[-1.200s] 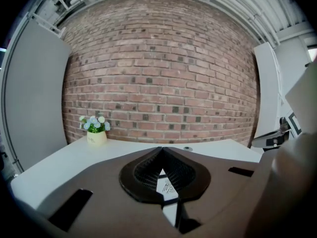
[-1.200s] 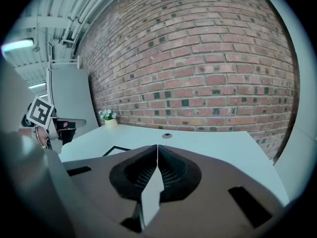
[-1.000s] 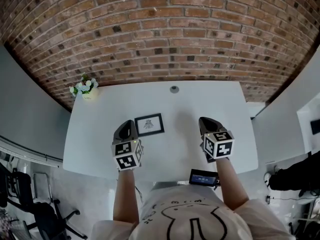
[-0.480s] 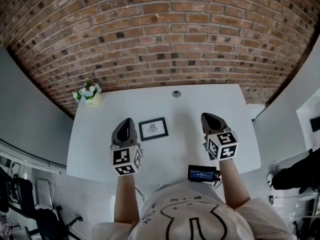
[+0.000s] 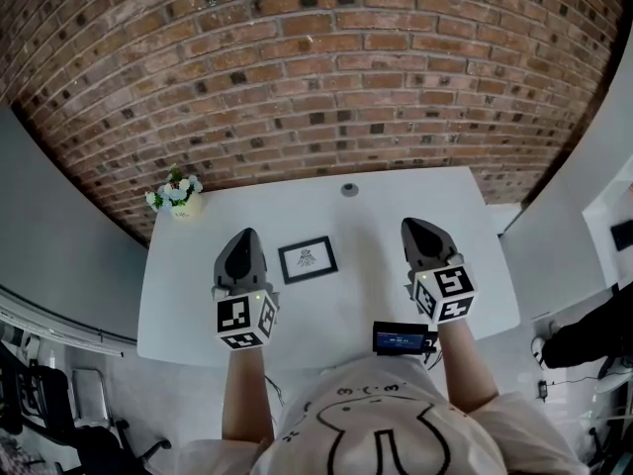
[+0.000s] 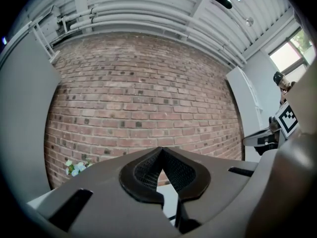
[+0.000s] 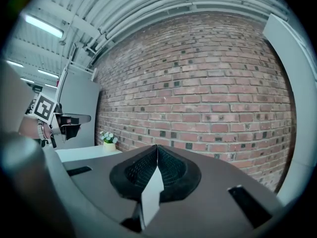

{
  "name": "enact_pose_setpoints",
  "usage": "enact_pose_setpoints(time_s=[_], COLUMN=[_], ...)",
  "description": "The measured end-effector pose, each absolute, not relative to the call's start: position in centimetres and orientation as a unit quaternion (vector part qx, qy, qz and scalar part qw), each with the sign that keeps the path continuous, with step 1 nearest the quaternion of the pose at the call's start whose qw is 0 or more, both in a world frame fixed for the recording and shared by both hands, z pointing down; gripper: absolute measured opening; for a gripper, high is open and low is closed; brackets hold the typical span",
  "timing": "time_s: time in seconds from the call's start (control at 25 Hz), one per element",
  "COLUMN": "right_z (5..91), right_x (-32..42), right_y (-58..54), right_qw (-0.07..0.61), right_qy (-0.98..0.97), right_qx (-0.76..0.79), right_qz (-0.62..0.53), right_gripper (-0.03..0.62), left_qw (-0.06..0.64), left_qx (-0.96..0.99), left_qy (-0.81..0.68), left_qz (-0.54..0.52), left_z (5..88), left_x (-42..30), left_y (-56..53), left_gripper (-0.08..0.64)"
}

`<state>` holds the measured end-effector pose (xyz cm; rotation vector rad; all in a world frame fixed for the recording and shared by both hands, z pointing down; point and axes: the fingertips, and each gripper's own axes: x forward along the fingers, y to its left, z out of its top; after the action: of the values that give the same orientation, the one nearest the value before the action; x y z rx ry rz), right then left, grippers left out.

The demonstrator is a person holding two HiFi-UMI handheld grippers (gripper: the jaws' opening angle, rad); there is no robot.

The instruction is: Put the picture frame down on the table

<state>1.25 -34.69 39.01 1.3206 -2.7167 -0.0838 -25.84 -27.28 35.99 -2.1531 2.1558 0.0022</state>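
With the picture frame (image 5: 308,258) lying flat on the tabletop (image 5: 331,317) just right of the left tool (image 5: 244,236), it and the right tool (image 5: 414,226) hover clenched and empty, the job apparently done.

White tee (image 5: 381,433), black print; L tool (image 5: 243,236), R tool (image 5: 411,226) dark grey, marker cubes (image 5: 244,321).
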Motion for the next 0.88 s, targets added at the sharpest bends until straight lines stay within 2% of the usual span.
enact_pose_setpoints(time_s=[0.88], right_z=[35.9], right_x=[0.7], right_y=[-32.8], right_qw=[0.036], right_qy=[-0.883], right_qx=[0.460], right_qz=[-0.093], right_gripper=[0.017], left_qw=[0.062], left_qx=[-0.717], left_qy=[0.694], left_qz=[0.029], left_z=[34.6], left_x=[-26.7], left_y=[-26.8], left_gripper=[0.011])
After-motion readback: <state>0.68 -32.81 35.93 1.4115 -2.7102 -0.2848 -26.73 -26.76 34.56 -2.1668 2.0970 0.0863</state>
